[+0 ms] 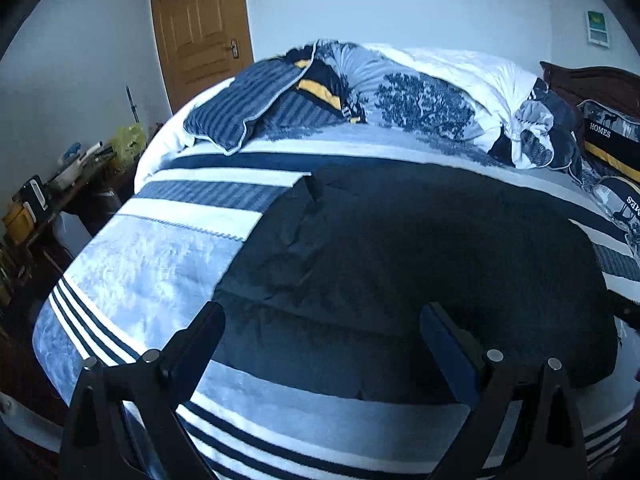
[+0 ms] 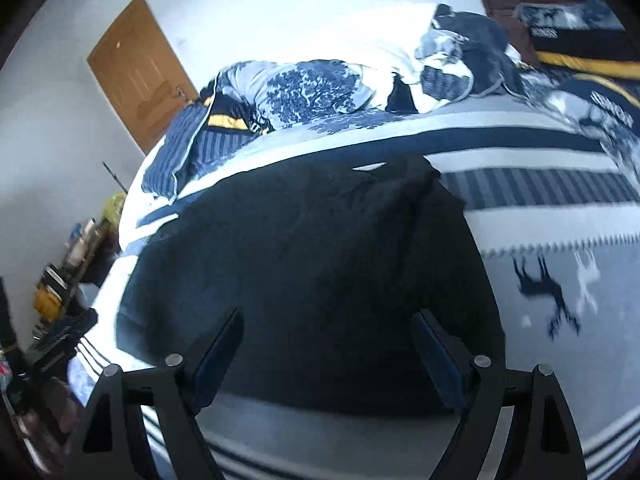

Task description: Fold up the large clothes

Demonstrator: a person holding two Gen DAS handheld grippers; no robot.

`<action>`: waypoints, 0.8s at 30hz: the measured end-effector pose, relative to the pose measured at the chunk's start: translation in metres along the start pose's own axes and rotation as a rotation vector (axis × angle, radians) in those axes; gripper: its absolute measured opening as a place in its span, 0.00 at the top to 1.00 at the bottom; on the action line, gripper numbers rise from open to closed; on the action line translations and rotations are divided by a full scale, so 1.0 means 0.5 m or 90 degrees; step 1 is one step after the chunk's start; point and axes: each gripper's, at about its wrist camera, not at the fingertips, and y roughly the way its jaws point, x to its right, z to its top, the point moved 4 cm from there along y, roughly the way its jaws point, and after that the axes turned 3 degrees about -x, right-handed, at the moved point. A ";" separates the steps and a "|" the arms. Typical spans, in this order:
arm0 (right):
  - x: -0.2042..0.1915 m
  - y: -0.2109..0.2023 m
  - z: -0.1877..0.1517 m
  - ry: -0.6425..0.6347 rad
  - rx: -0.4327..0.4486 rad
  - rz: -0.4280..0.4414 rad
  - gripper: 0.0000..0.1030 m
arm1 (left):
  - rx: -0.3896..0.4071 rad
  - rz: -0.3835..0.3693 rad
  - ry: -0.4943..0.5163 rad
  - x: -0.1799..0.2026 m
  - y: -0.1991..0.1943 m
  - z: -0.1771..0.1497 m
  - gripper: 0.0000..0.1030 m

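A large dark garment (image 1: pixel 420 264) lies spread flat on the striped blue and white bed cover (image 1: pixel 152 256). In the right wrist view the same garment (image 2: pixel 304 264) shows a small white label near its far edge. My left gripper (image 1: pixel 322 312) is open and empty, hovering over the garment's near left part. My right gripper (image 2: pixel 326 316) is open and empty, hovering over the garment's near edge. The right wrist view is a little blurred.
A bunched duvet (image 1: pixel 432 92) and pillows (image 1: pixel 612 136) lie at the far side of the bed. A wooden door (image 1: pixel 200 32) stands at the back left. A cluttered low table (image 1: pixel 60 188) sits left of the bed. The headboard (image 1: pixel 592 80) is at the right.
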 end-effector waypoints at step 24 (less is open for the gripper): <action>0.050 0.265 -0.003 -0.153 0.086 -0.121 0.00 | -0.097 0.010 -0.004 0.051 0.118 -0.027 0.05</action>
